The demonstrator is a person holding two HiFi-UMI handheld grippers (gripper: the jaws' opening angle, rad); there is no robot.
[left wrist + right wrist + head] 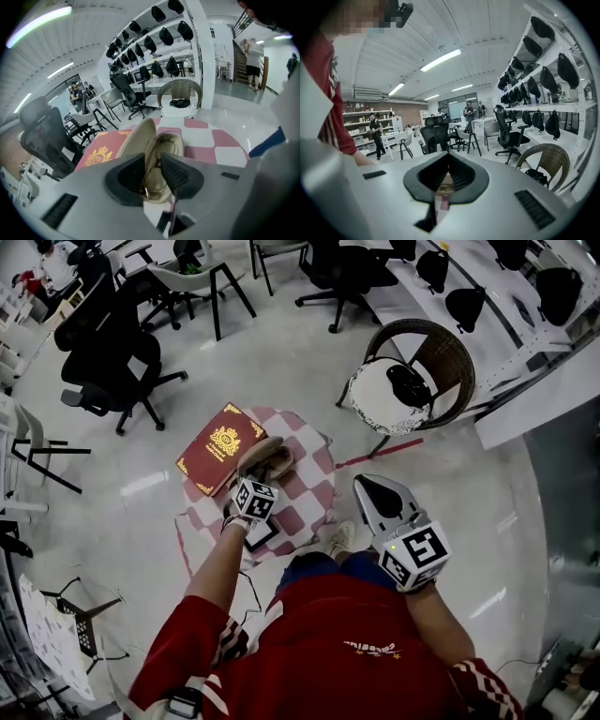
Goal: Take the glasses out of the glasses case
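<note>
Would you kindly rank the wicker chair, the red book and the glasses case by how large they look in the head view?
1. wicker chair
2. red book
3. glasses case, partly hidden by the left gripper, yet clearly smallest

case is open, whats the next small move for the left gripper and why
Probably close the left gripper on the glasses and lift. Its fingers stand apart over the open case, and the frame, lying inside, shows between them. The right gripper is shut, off to the side.
</note>
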